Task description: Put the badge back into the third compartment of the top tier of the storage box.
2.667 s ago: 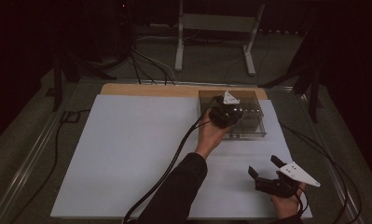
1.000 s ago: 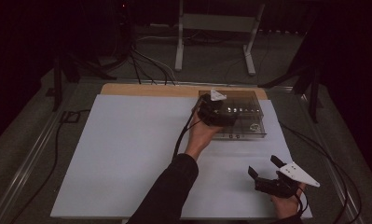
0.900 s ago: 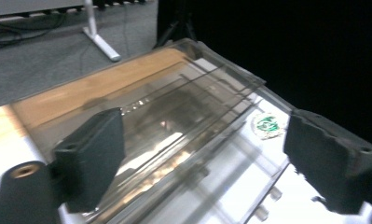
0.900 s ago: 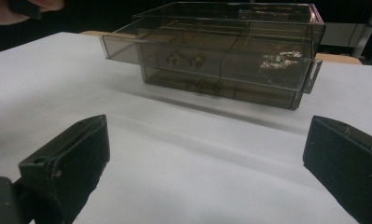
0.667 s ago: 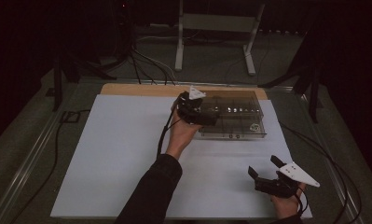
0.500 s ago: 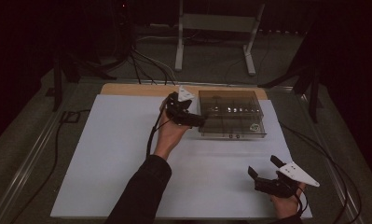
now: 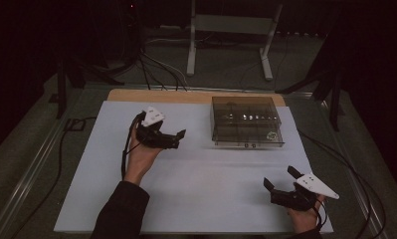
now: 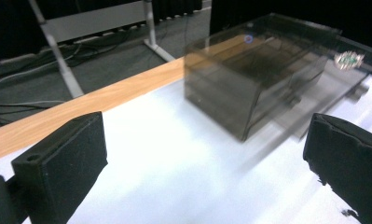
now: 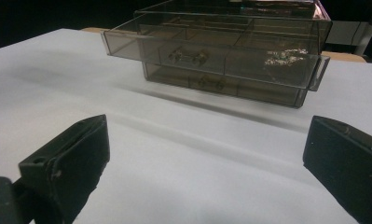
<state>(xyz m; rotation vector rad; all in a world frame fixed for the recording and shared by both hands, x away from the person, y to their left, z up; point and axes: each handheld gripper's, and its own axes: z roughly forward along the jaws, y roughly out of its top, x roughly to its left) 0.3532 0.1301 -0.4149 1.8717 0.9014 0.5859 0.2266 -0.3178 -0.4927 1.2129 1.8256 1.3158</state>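
The smoky transparent drawer box [image 7: 246, 121] stood on the white table sheet [image 7: 196, 189] near its far right part. Its long axis ran left to right, and the drawer fronts faced the person. The upper drawer [image 9: 211, 46] stuck out a little. What lay inside was hard to make out. The left gripper [image 7: 178, 139] was well to the left of the box, its jaws apart with nothing between them after just opening. The right gripper [image 7: 278, 185] rested at the near right, jaws also wide and empty.
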